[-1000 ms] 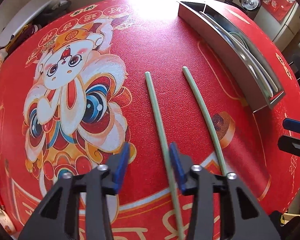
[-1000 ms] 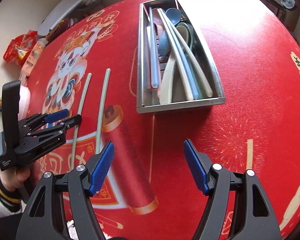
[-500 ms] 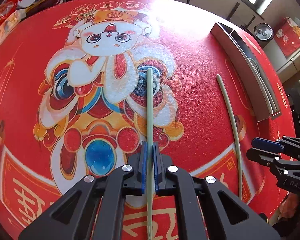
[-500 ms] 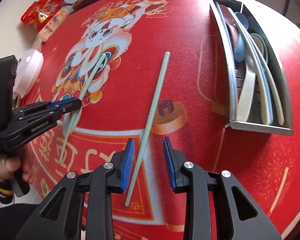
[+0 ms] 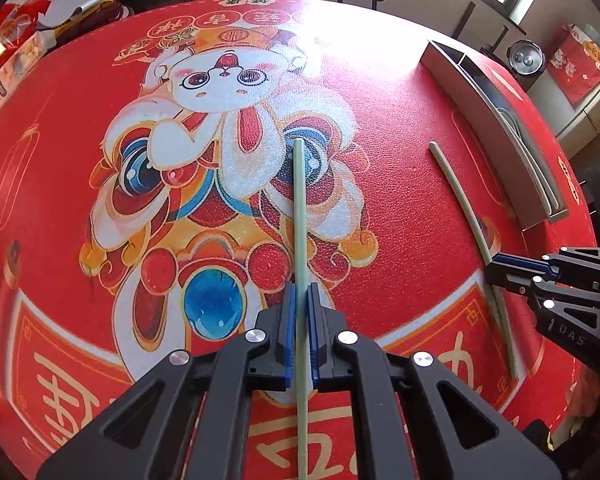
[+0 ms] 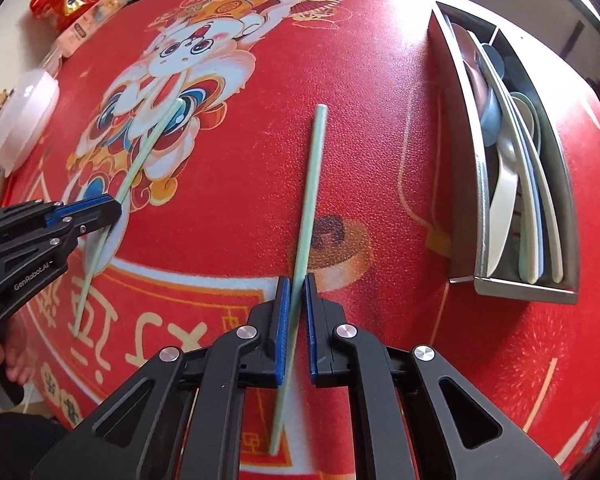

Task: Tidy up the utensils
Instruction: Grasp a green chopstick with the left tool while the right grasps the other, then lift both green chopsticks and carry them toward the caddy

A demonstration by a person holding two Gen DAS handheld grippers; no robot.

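Left gripper point(image 5: 300, 332): pads closed on a pale green chopstick point(image 5: 300, 216), gripped toward its rear third. The stick runs out toward 12 o'clock over the rabbit print on the red table point(image 5: 400, 184); a short tail projects back toward 6 o'clock.

Right gripper point(image 6: 296, 328): blue pads drawn in on the second chopstick point(image 6: 310, 196), which crosses the gap at a slight slant. A sliver of space shows at the right pad, so a firm clamp is probable but not certain. Whether this stick is lifted or lying on the table cannot be told.

Handling judgement: both sticks look light, stiff and smooth. A thin, slick shaft may pivot or slide in the pads. A hold nearer the middle would balance better; the rear hold leaves a long lever ahead. Breakage risk appears low.

Farther out, at 2 o'clock from the right gripper, the steel utensil tray point(image 6: 462, 184) stands well apart from both sticks. It holds spoons point(image 6: 504, 184) and other long utensils in lengthwise compartments. In my judgement both sticks are due there, laid parallel to the contents.

Snack packets point(image 6: 76, 0) lie at the far table edge, 10 o'clock.
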